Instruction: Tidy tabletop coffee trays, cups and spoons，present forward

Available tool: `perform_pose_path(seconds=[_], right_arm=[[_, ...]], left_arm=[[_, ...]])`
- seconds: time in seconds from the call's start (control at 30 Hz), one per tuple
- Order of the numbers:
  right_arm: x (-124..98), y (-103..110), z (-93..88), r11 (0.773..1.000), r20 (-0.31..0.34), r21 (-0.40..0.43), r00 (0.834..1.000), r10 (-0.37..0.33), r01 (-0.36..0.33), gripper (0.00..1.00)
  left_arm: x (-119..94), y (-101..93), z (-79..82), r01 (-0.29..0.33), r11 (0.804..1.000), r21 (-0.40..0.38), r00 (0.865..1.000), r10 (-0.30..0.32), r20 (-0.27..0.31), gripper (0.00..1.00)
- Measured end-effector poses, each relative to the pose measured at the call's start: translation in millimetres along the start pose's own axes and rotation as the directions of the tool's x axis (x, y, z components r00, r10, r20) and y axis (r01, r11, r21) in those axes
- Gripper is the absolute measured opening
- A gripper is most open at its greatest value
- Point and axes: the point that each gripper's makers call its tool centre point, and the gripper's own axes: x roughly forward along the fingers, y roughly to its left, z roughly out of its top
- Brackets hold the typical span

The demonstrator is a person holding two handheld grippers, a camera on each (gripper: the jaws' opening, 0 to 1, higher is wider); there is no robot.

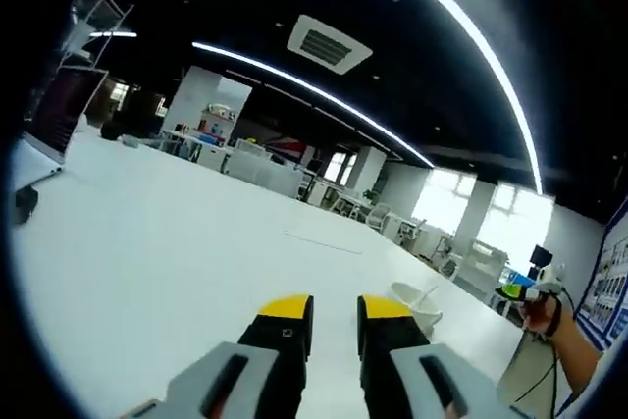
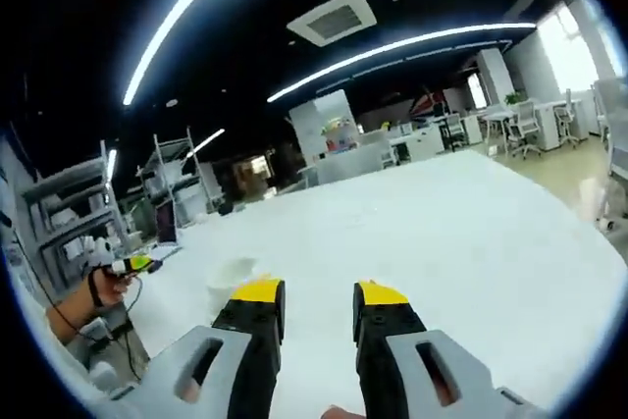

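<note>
My left gripper (image 1: 335, 309) stands open over the white tabletop (image 1: 167, 252), nothing between its yellow-tipped jaws. Just right of its right jaw sits a white cup (image 1: 416, 302) with a spoon leaning in it. In the right gripper view my right gripper (image 2: 319, 293) is open too, empty, above the same white table (image 2: 471, 242). A white cup (image 2: 232, 279) stands just left of its left jaw, partly hidden by it.
A person's hand (image 1: 546, 313) holds a small yellow-green device at the table's edge, also seen as a hand (image 2: 98, 293) in the right gripper view. A dark panel (image 1: 67, 110) stands at the far left. Metal shelving (image 2: 74, 213) and office desks (image 2: 412, 144) lie beyond.
</note>
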Motion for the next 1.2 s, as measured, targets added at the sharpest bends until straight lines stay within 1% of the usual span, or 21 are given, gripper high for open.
perform_pose_path(seconds=[0.1, 0.13, 0.2, 0.23, 0.33, 0.43, 0.5, 0.57, 0.6, 0.63, 0.67, 0.7, 0.77, 0.8, 0.87, 0.9, 0.93, 1.0, 1.1, 1.13, 1.2], right_arm=[[13.0, 9.7, -11.4, 0.994, -0.062, 0.091, 0.996, 0.058, -0.052, 0.28], [17.8, 16.4, -14.7, 0.992, -0.074, 0.110, 0.995, 0.071, -0.063, 0.28], [25.2, 20.6, -20.6, 0.987, -0.106, 0.149, 0.991, 0.083, -0.067, 0.27], [30.6, 25.0, -24.0, 0.981, -0.124, 0.175, 0.987, 0.107, -0.084, 0.26], [42.2, 36.6, -29.8, 0.962, -0.150, 0.245, 0.976, 0.156, -0.116, 0.26], [53.7, 40.7, -38.4, 0.942, -0.187, 0.315, 0.966, 0.179, -0.114, 0.26], [60.5, 47.2, -44.6, 0.939, -0.203, 0.323, 0.960, 0.192, -0.119, 0.26], [71.4, 52.8, -53.6, 0.932, -0.236, 0.343, 0.950, 0.206, -0.117, 0.25], [74.1, 59.7, -57.9, 0.922, -0.253, 0.366, 0.940, 0.230, -0.127, 0.25], [78.9, 62.1, -60.0, 0.915, -0.259, 0.384, 0.936, 0.238, -0.127, 0.25], [83.3, 64.5, -61.4, 0.914, -0.262, 0.385, 0.934, 0.243, -0.130, 0.25], [86.8, 67.3, -64.5, 0.909, -0.277, 0.396, 0.927, 0.252, -0.129, 0.25], [94.5, 69.9, -66.9, 0.911, -0.284, 0.394, 0.926, 0.248, -0.124, 0.24], [98.1, 69.4, -68.3, 0.908, -0.293, 0.401, 0.923, 0.250, -0.119, 0.24], [104.5, 71.8, -74.5, 0.898, -0.318, 0.425, 0.909, 0.268, -0.116, 0.24], [108.8, 71.6, -76.0, 0.897, -0.319, 0.426, 0.909, 0.268, -0.115, 0.23], [112.0, 70.7, -78.4, 0.893, -0.329, 0.437, 0.904, 0.272, -0.110, 0.23], [118.5, 70.7, -80.2, 0.883, -0.333, 0.456, 0.899, 0.285, -0.110, 0.22], [125.9, 72.2, -81.9, 0.873, -0.344, 0.475, 0.890, 0.299, -0.110, 0.21], [127.9, 71.7, -82.4, 0.873, -0.350, 0.476, 0.888, 0.299, -0.106, 0.21], [132.4, 69.7, -82.9, 0.872, -0.361, 0.478, 0.882, 0.303, -0.103, 0.20]], left_arm=[[7.9, -2.8, -5.8, 0.017, 0.999, -0.046, 1.000, -0.018, -0.024, 0.21], [10.8, -3.7, -8.5, 0.018, 0.997, -0.078, 0.999, -0.021, -0.035, 0.21], [16.9, -6.9, -12.5, 0.028, 0.993, -0.111, 0.998, -0.034, -0.051, 0.22], [18.8, -13.2, -17.6, 0.029, 0.988, -0.153, 0.997, -0.040, -0.073, 0.22], [27.3, -16.6, -20.9, 0.034, 0.981, -0.191, 0.995, -0.050, -0.081, 0.23], [33.5, -23.0, -29.1, 0.039, 0.969, -0.243, 0.991, -0.070, -0.117, 0.23], [39.2, -28.6, -34.3, 0.049, 0.963, -0.265, 0.987, -0.087, -0.134, 0.23], [46.4, -30.0, -40.4, 0.047, 0.956, -0.290, 0.981, -0.099, -0.165, 0.24], [49.5, -31.8, -43.8, 0.050, 0.953, -0.299, 0.978, -0.107, -0.178, 0.23], [51.4, -35.3, -49.2, 0.045, 0.945, -0.325, 0.974, -0.115, -0.198, 0.23], [54.3, -36.5, -52.2, 0.040, 0.941, -0.336, 0.971, -0.116, -0.211, 0.23], [57.0, -38.0, -54.5, 0.037, 0.939, -0.342, 0.968, -0.119, -0.219, 0.23], [61.3, -38.8, -57.0, 0.036, 0.935, -0.352, 0.965, -0.123, -0.230, 0.23], [65.2, -39.0, -59.9, 0.030, 0.933, -0.360, 0.961, -0.125, -0.245, 0.23], [71.2, -43.2, -65.3, 0.025, 0.924, -0.382, 0.956, -0.134, -0.262, 0.24], [73.6, -45.7, -67.2, 0.024, 0.919, -0.394, 0.954, -0.139, -0.266, 0.24], [76.2, -47.3, -69.6, 0.022, 0.915, -0.403, 0.951, -0.143, -0.274, 0.25], [81.9, -49.4, -73.1, 0.018, 0.913, -0.407, 0.949, -0.143, -0.281, 0.27], [89.3, -55.3, -78.7, 0.007, 0.893, -0.450, 0.940, -0.160, -0.303, 0.26], [91.6, -56.0, -79.1, 0.007, 0.893, -0.449, 0.939, -0.161, -0.305, 0.25], [92.4, -67.7, -84.1, 0.001, 0.896, -0.443, 0.935, -0.158, -0.317, 0.23]])
